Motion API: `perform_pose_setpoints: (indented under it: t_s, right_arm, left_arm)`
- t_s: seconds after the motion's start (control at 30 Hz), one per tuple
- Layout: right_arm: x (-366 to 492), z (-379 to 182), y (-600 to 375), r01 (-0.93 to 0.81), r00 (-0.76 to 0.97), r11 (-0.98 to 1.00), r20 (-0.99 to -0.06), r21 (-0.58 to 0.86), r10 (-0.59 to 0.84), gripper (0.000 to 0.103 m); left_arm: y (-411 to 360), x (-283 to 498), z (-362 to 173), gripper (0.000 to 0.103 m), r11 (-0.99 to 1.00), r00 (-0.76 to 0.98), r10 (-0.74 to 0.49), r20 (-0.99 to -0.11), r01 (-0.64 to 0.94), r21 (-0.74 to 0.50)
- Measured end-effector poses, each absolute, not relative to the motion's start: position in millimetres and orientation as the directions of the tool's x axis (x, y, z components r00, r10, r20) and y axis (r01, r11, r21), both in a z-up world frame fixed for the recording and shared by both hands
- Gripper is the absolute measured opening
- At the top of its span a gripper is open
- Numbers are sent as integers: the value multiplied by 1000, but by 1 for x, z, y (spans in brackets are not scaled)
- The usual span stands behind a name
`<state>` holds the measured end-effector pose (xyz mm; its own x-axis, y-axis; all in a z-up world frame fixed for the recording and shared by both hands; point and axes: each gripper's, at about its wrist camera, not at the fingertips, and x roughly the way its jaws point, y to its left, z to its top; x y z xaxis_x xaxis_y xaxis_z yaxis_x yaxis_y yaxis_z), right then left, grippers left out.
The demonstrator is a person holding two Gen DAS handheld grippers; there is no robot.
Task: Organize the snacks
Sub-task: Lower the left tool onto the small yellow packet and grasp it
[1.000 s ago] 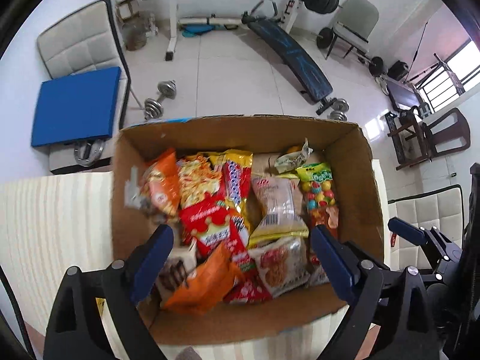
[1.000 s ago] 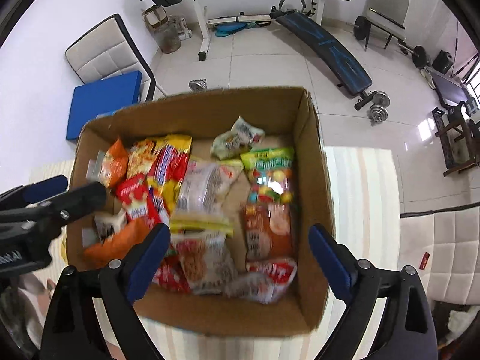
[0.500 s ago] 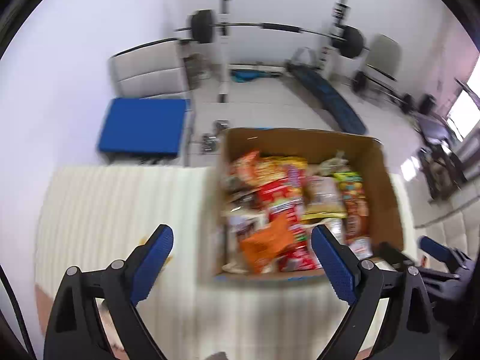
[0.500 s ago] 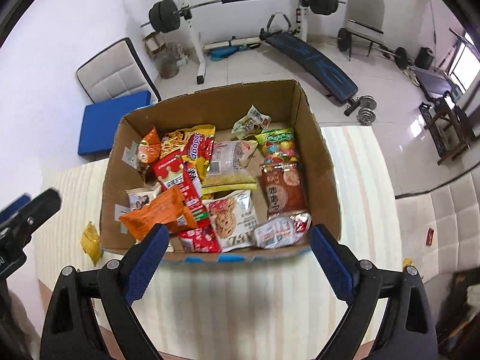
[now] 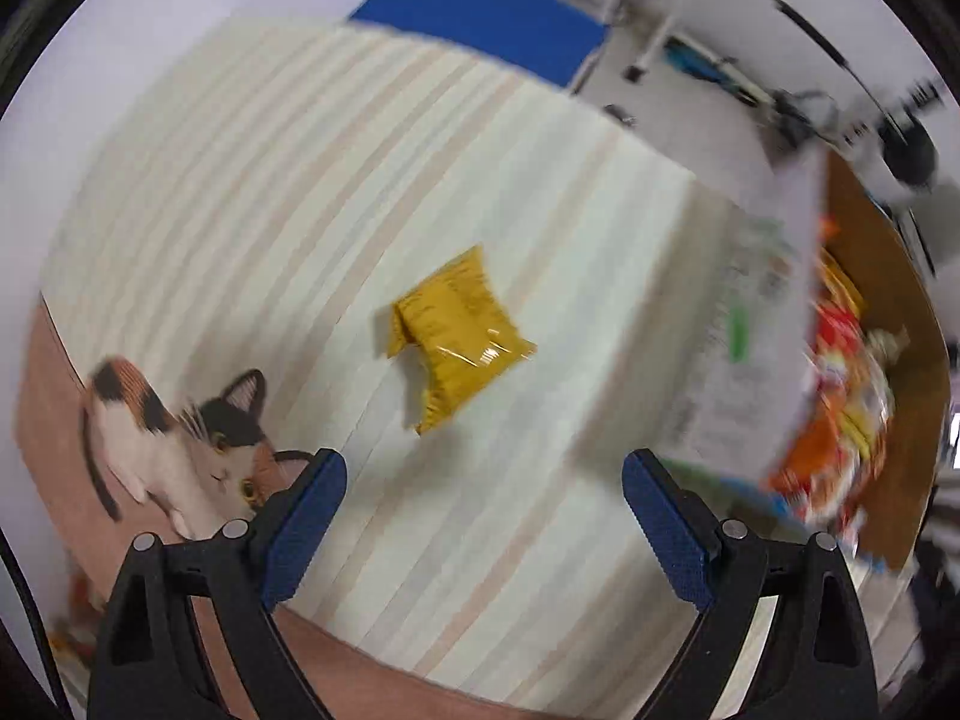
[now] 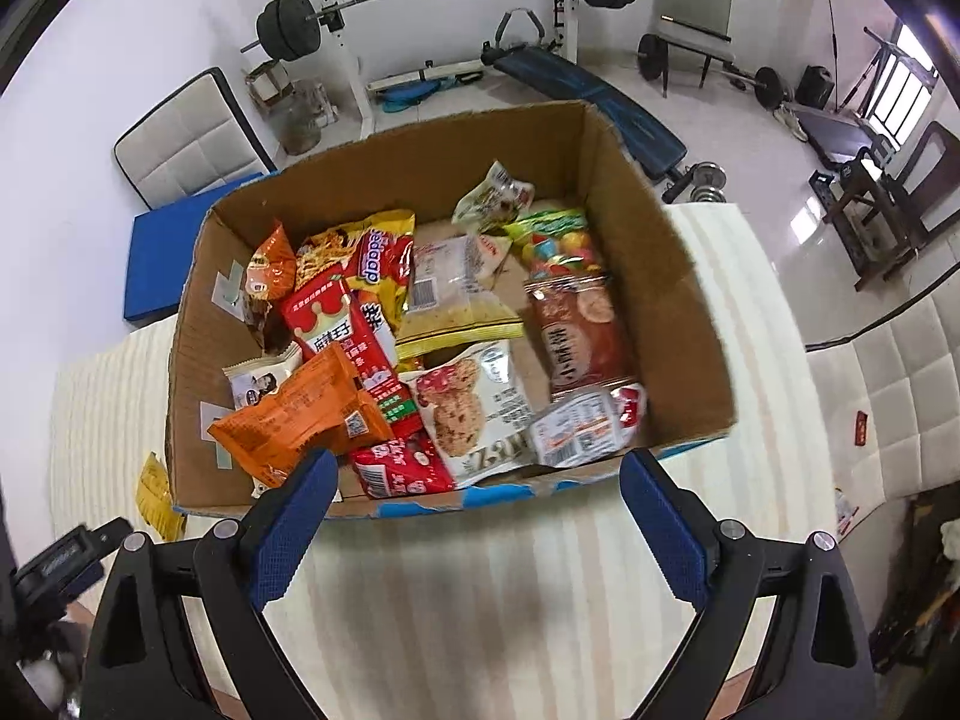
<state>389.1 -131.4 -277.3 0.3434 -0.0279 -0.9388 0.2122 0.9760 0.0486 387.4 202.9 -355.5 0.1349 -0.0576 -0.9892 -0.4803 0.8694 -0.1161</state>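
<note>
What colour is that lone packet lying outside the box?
Yellow packet, seen best in the left wrist view.

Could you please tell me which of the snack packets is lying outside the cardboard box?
The crinkled yellow foil packet: it lies alone on the striped tablecloth, beside the brown cardboard box, while every other packet sits inside.

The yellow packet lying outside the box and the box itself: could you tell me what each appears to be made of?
Yellow packet: apparently thin plastic film, glossy, judging by bright glints and sharp creases on its crimped ends. Box: corrugated cardboard, matte brown inside, with torn, ragged edges along its near rim; its outer face looks printed white and blue.
</note>
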Motion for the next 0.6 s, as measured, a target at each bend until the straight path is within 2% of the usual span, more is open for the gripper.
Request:
perform_pose_setpoints:
  t_s: [0.3,0.6]
  right_arm:
    - [411,-301,-113,204,315,978,-949,40,-27,97]
    - [427,-319,-109,196,281,980,-959,43,-14,97]
  left_arm:
    - [237,433,-415,94,786,59,-151,-987,-598,-156]
    - [226,453,-459,93,812,-93,-127,-988,-582,-49]
